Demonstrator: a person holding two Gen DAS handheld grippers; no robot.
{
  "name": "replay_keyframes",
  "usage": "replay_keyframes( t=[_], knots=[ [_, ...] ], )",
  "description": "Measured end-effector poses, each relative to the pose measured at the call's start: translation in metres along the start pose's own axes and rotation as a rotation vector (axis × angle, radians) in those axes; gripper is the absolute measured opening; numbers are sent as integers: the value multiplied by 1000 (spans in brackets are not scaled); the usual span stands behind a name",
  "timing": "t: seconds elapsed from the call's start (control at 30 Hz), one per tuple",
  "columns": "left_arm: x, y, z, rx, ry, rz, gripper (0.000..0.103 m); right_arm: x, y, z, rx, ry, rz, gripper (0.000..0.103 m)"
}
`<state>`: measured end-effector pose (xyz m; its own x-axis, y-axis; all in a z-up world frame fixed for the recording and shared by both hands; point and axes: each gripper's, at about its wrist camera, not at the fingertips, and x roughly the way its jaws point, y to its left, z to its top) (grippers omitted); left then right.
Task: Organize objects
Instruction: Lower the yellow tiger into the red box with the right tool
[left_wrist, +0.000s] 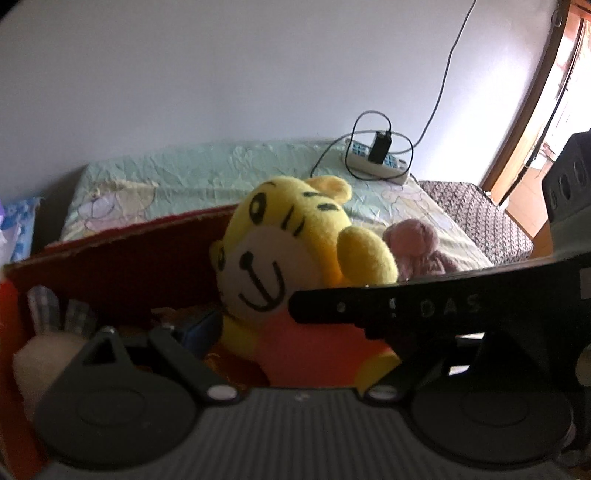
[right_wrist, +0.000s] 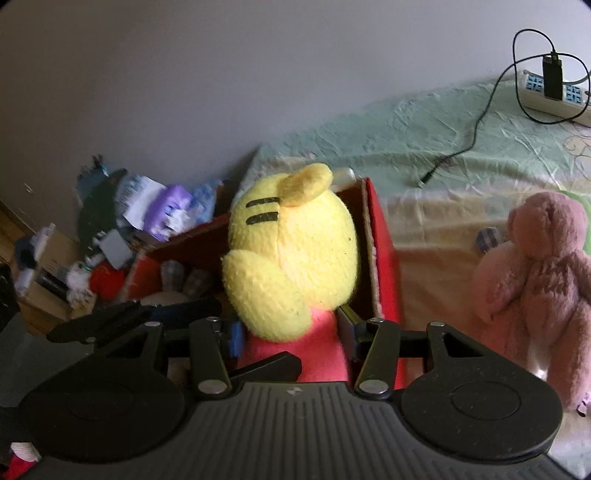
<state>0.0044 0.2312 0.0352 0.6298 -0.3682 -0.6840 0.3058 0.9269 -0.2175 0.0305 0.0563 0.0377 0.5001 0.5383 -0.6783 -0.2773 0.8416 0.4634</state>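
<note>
Dim room, daylight glare from one side

Doorway (left_wrist: 550, 122) blows out white in the left wrist view; fisheye corners darken and bend, clutter pile (right_wrist: 110, 236) smeared, everything slightly soft.

Bed (right_wrist: 424, 122) with green sheet, red box (right_wrist: 384, 258), pink plush (right_wrist: 535, 273), power strip (right_wrist: 554, 99)

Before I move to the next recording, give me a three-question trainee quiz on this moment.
1. True or false: the right hand-held gripper is shut on the yellow tiger toy.
2. Which toy lies on the bed outside the red box? A) pink bear B) blue car C) green frog
3. Fill in: a black charger is plugged into the white ____ on the bed.

Key: 1 true, its fingers press the tiger's red body over the box. 2 A, the pink bear. 3 power strip.
</note>
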Motion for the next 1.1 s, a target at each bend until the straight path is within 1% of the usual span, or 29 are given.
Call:
replay_keyframes(
  t=[0.1,0.23,0.3,0.37,0.4,0.43,0.47,0.5,0.53,0.57,0.67,0.77,0.9,1.1],
  knots=[
    [7,0,-2,-5,23,-12,92,3,-1,-1,2,14,9,54],
    [12,1,-3,-12,36,-22,92,2,2,-3,-21,5,-8,54],
    [15,3,-4,-18,49,-23,92,-2,0,-4,-4,-15,-3,54],
    [19,5,-5,-27,63,-30,92,-10,-2,-3,12,-59,0,60],
    [22,6,-5,-32,68,-33,92,-13,-4,-3,16,-79,5,60],
    [23,6,-6,-34,72,-36,92,-16,-6,-3,22,-93,9,56],
    [25,5,-7,-35,77,-39,92,-17,-7,-2,30,-102,10,51],
    [27,4,-7,-35,81,-42,92,-17,-9,-2,36,-104,8,47],
    [29,2,-7,-34,85,-46,92,-16,-11,-2,42,-106,8,41],
    [30,0,-7,-29,89,-50,92,-15,-11,-2,44,-108,6,38],
    [36,-8,-7,-2,105,-54,92,-14,-14,-5,50,-118,5,36],
    [40,-16,-8,40,108,-30,92,-12,-17,-7,48,-117,0,36],
    [44,-17,-6,49,128,-23,92,-10,-24,-11,78,-122,22,36],
    [45,-18,-6,69,140,-3,93,-11,-22,-14,44,-149,20,35]
  ],
)
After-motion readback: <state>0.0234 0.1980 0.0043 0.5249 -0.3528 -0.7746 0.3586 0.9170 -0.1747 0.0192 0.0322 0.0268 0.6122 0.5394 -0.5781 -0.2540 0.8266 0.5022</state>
